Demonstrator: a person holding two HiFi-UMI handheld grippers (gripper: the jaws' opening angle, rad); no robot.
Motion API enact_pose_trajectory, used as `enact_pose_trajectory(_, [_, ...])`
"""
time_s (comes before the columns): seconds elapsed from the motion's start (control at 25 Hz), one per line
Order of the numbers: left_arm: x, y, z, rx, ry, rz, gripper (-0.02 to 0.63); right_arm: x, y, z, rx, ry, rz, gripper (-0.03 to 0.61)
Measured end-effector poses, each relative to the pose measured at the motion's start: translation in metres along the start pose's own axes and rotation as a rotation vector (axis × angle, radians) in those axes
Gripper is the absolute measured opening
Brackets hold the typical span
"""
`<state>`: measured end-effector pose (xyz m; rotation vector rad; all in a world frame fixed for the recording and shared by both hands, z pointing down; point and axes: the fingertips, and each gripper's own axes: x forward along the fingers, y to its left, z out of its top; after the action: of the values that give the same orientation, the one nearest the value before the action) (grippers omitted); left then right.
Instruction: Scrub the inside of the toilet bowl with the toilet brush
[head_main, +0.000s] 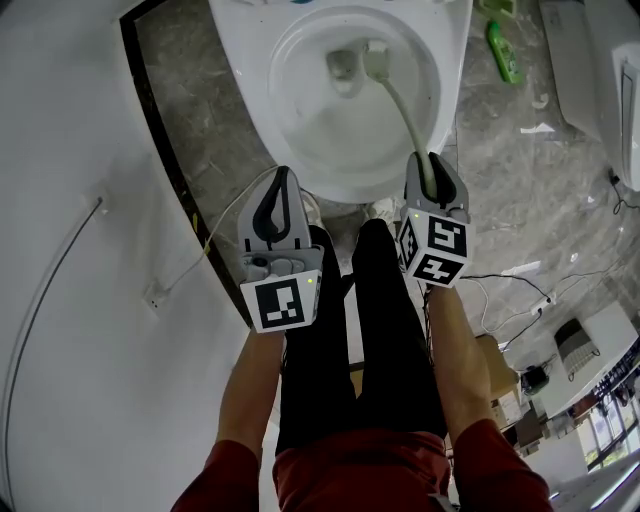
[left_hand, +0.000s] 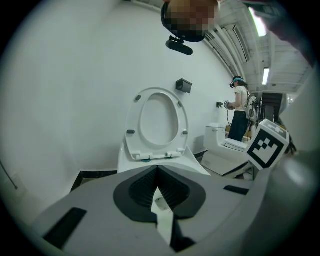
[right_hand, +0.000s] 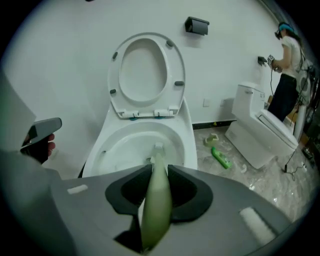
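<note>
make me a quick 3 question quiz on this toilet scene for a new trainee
1. True or false: the toilet seat is raised.
2. What is the right gripper shut on? A) a sponge B) the toilet brush C) a spray can
3. Fill in: the brush head is inside the ____.
Key: 1 true; 2 B; 3 toilet bowl.
</note>
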<state>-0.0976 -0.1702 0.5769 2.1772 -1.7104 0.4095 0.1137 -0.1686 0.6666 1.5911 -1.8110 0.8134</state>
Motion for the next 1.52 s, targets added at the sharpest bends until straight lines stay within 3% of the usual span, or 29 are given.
enact_pose_trajectory(0.16, [0.002, -0.001, 0.000, -0.002, 0.002, -0.005, 0.006, 0.003, 0.010, -0.009, -0.051, 0.003, -0.029, 0.110])
enact_pose_trajectory(0.44, [-0.001, 0.004, 0.000, 0.005, 0.006, 0.000, 0.005, 0.056, 0.047, -0.004, -0.135, 0.071, 0.038, 0.110])
enact_pose_trajectory(0.72, [-0.009, 0.013, 0.000, -0.009, -0.005, 0.027, 0.006, 0.012, 0.098, 0.027, -0.329, -0.011, 0.158, 0.112])
enact_pose_trajectory(0.92, [-0.010, 0.015, 0.001, -0.014, -0.008, 0.031, 0.006, 0.038, 0.087, 0.017, -0.266, 0.055, 0.132, 0.112])
enact_pose_trajectory(1.12, [-0.009, 0.014, 0.003, 0.004, -0.009, 0.014, 0.006, 0.069, 0.049, 0.002, -0.066, 0.155, 0.079, 0.112])
enact_pose_trajectory(1.32, [-0.007, 0.004, 0.012, 0.005, -0.033, 0.004, 0.005, 0.025, 0.009, 0.020, 0.117, 0.097, 0.047, 0.112])
enact_pose_trajectory(1.52, [-0.015, -0.001, 0.043, 0.010, -0.041, -0.009, 0.005, -0.023, 0.006, 0.037, 0.086, 0.028, 0.044, 0.112])
